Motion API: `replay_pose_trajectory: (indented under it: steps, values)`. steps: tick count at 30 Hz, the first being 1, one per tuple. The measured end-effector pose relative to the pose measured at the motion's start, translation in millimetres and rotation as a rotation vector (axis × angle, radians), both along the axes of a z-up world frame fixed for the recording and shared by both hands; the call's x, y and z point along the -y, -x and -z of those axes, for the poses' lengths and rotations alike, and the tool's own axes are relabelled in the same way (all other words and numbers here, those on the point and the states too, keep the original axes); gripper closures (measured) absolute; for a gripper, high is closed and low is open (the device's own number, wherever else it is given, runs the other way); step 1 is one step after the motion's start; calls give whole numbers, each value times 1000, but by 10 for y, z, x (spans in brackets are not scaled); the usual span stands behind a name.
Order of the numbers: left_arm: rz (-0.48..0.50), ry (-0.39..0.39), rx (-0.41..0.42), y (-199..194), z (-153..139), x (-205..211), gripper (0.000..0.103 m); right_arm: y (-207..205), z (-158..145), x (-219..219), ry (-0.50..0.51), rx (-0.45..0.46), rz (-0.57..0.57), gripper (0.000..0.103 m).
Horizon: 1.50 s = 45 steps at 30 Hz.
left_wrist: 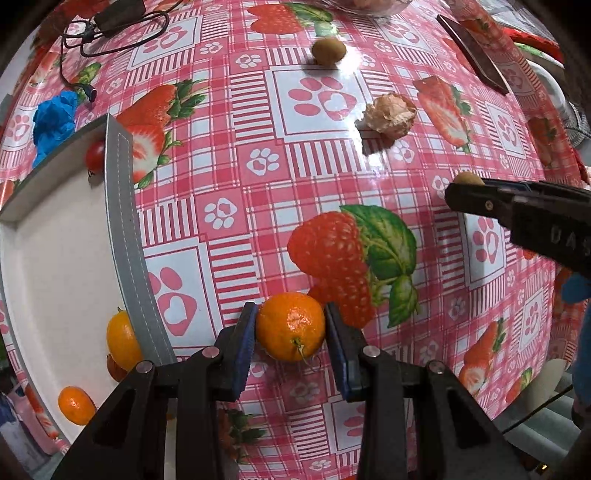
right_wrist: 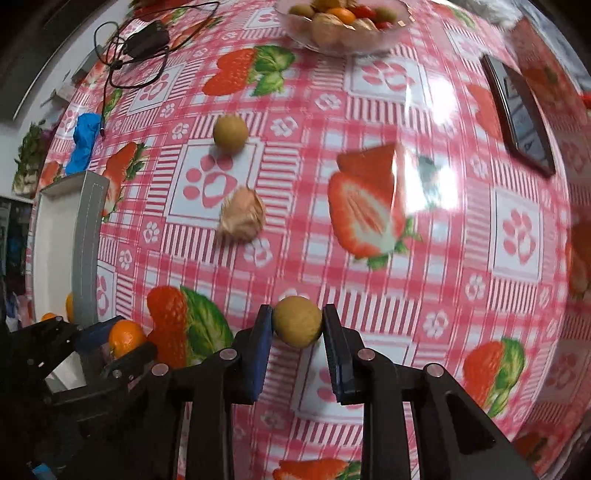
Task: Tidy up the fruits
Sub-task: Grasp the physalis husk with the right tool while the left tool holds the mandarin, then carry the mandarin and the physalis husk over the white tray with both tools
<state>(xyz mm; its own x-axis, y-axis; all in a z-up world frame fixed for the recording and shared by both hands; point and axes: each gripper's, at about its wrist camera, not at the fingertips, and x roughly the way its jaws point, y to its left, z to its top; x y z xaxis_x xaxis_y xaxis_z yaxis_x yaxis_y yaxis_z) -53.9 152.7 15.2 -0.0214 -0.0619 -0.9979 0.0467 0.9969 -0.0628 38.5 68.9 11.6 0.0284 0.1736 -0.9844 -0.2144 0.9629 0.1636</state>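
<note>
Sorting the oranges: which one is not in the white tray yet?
The orange clamped between the left gripper pads, hanging over the strawberry tablecloth. The other two oranges lie inside the white tray.

The bench (left_wrist: 332, 166) wears a glossy, smooth plastic cloth. The mandarin (left_wrist: 290, 326) looks shiny and dimpled; the far bowl (right_wrist: 295, 29) is clear glass.

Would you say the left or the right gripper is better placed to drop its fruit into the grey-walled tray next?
Left, probably. The left gripper holds the orange right beside the tray, while the right gripper, holding a small brown fruit, is farther out over the tablecloth.
</note>
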Motion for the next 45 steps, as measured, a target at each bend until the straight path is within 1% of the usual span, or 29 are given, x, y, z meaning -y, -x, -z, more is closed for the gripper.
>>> replay_pose_trajectory:
  steps: [2, 3, 5, 8, 9, 10, 14, 18, 19, 20, 21, 22, 23, 29, 30, 33, 34, 35, 36, 37, 38, 40, 45]
  values:
    - [1, -2, -1, 38, -9, 39, 63, -28, 12, 45, -49, -21, 38, 74]
    - [-1, 0, 0, 41, -17, 27, 63, -11, 17, 92, -53, -21, 49, 74]
    - [-2, -1, -1, 49, -23, 44, 63, -70, 7, 83, -39, -22, 53, 74]
    - [-8, 3, -6, 56, -23, 30, 63, -262, 109, 88, -30, -37, 37, 74]
    - [-11, 5, -8, 58, -17, 24, 63, -275, 175, 22, -25, -41, 35, 74]
    - [-14, 5, -8, 60, -14, 21, 63, -153, 200, 25, -21, -42, 35, 74]
    - [-18, 11, -8, 62, -9, 10, 63, -191, 284, -36, -15, -31, 27, 74]
    - [-19, 15, -10, 64, -5, 20, 63, -300, 257, -25, -51, -22, 57, 74]
    - [-17, 15, -10, 68, -1, 24, 63, -337, 243, 1, -67, -22, 74, 65]
    - [-17, 15, -10, 78, -3, 21, 63, -382, 219, 15, -75, -15, 84, 38]
    - [-18, 16, -11, 76, 1, 18, 63, -405, 176, 34, -75, 5, 87, 28]
    - [-20, 17, -12, 74, 2, 26, 63, -447, 117, 61, -71, 31, 83, 27]
    - [-21, 17, -13, 73, 0, 31, 63, -483, 91, 50, -68, 38, 69, 27]
    - [-16, 15, -15, 62, 8, 19, 63, -573, 95, -103, -75, 43, 46, 28]
    - [-16, 14, -15, 60, 9, 16, 63, -531, 88, -168, -72, 44, 41, 28]
    - [-22, 14, -16, 58, 14, 15, 63, -575, 134, -311, -58, 51, 10, 28]
    - [-25, 15, -17, 55, 16, 14, 63, -596, 147, -359, -49, 54, -2, 32]
    - [-27, 15, -17, 54, 20, 6, 63, -612, 155, -385, -46, 51, -9, 43]
    - [-31, 16, -17, 48, 22, 5, 63, -630, 188, -431, -44, 40, -19, 51]
    - [-33, 17, -15, 39, 24, -3, 63, -639, 234, -473, -37, 21, -28, 65]
    - [-34, 17, -14, 32, 26, -13, 63, -636, 260, -503, -14, 19, -35, 72]
    - [-37, 19, -10, 16, 21, -20, 63, -628, 261, -538, 5, 33, -46, 75]
    - [-45, 34, 17, 2, -95, -42, 63, -580, 174, -380, -38, 41, -6, 75]
